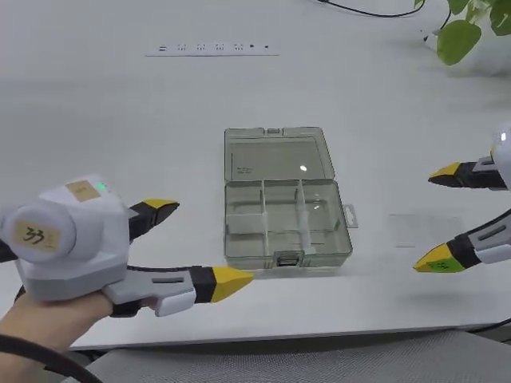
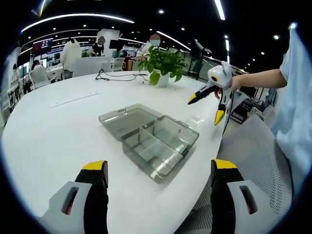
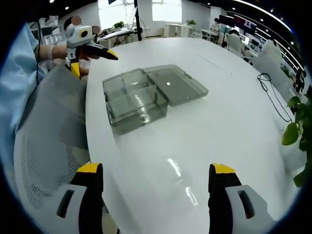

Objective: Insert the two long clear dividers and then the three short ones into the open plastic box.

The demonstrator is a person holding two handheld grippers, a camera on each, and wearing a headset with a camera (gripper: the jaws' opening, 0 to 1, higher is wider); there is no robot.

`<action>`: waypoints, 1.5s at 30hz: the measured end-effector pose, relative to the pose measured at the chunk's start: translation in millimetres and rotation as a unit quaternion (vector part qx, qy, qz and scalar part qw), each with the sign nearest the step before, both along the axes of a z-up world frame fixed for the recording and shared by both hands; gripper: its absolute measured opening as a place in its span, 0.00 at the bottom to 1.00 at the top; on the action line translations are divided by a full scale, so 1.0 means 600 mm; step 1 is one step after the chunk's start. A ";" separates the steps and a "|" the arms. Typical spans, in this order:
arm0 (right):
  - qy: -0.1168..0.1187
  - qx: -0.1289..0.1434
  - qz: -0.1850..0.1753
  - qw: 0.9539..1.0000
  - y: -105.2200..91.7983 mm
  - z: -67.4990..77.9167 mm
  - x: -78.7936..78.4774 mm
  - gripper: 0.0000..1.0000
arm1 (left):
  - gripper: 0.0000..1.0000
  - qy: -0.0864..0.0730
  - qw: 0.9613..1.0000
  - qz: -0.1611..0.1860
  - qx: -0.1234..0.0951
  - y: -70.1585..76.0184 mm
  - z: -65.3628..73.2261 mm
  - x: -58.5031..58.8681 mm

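Right of the open plastic box (image 1: 283,199) on the worktop (image 1: 120,120) I can just spot a clear divider (image 1: 427,230) lying flat, long side running left-right, near my right gripper's (image 1: 423,222) spread, empty fingers, so way closer than the left gripper (image 1: 214,241), also spread.

Your left tool (image 1: 207,242) has a rounded pale grey body with a round end cap. A yellowish sticker (image 1: 36,236) on that cap reads "33", a tan sticker (image 1: 81,190) sits on top, and a small green light (image 1: 101,188) glows beside it. Its jaws are dark with yellow tips and pale grey side plates, each with a dark slot. A black cable (image 1: 44,353) curves below your hand (image 1: 48,319). Your right tool (image 1: 424,221) has a white body and the same yellow-tipped dark jaws. You wear a light blue shirt (image 2: 297,97).
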State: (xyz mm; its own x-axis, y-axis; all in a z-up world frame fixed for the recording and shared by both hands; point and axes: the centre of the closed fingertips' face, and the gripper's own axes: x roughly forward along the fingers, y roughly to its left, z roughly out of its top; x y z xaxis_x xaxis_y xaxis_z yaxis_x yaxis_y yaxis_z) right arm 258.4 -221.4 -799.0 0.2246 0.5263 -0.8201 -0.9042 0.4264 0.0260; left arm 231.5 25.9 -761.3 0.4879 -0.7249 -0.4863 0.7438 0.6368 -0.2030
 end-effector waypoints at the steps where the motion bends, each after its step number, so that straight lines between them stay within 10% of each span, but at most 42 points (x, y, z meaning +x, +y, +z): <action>1: -0.001 -0.006 0.010 1.000 -0.001 -0.003 0.001 0.89 | 0.88 0.001 1.000 0.000 0.000 0.000 0.000 0.000; 23: 0.017 -0.130 0.139 0.982 -0.032 -0.064 0.019 0.56 | 0.87 0.000 1.000 0.014 0.006 0.016 0.002 -0.001; 34: 0.009 -0.158 0.189 0.969 -0.018 -0.077 0.017 0.45 | 0.87 0.002 1.000 0.018 0.006 0.019 0.001 -0.004; 45: 0.015 -0.163 0.197 0.967 -0.015 -0.085 0.011 0.41 | 0.87 0.003 1.000 0.023 0.004 0.023 -0.003 -0.006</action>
